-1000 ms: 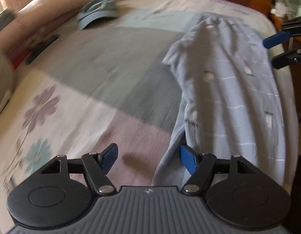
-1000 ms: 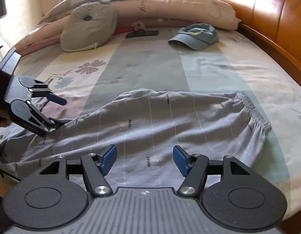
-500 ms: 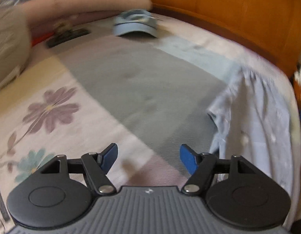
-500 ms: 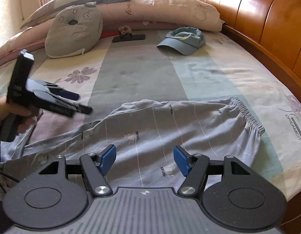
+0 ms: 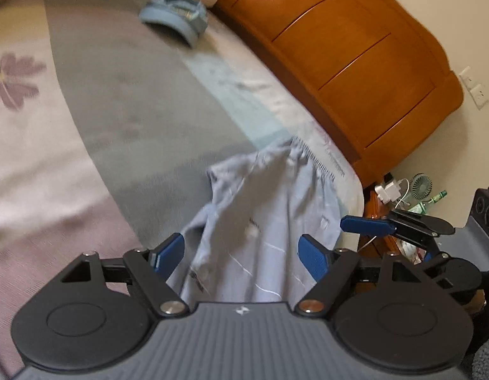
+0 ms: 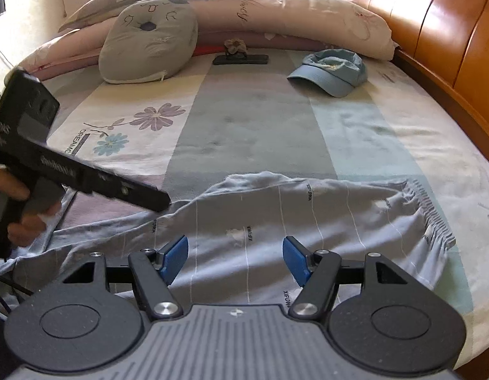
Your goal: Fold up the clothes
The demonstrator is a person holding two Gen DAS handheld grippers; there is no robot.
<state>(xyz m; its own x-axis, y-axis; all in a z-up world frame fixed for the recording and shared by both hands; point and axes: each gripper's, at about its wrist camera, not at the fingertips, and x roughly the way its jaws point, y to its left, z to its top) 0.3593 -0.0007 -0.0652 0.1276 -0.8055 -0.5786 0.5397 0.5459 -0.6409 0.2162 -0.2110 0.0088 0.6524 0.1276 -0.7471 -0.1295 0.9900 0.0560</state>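
Garment: pale blue trousers [image 6: 308,221] with thin white lines and an elastic waistband, lay lengthwise along the near edge of the bed [image 6: 250,126], waistband toward the wooden headboard [image 6: 450,31]
Garment condition: spread roughly flat in a single layer, creased, one edge humped up; no fold visible
Left gripper [image 5: 243,255]: jaws were opening, blue pads well apart; trousers lay below and between them, but the pads did not press on the cloth; nothing held
Left gripper, as seen from the right wrist view: it reached in from the left side, held in a hand [image 6: 21,209], its tip at the upper edge of the trousers; touching or just above could not be told
Right gripper [image 6: 235,259]: jaws stood wide, pads clear of the fabric, hovering over the middle of the trousers; nothing held
Other items on bed: blue cap [image 6: 331,71], grey cushion [image 6: 146,47], long pink pillow [image 6: 292,15], dark flat object [image 6: 240,59] by the pillows; all well apart from the trousers
Beside bed: small fan [image 5: 421,185] and charger on a low surface
Progress, as judged: early; garment laid out only, no fold made
Remaining, as judged: grasp an edge, fold the trousers over, flatten
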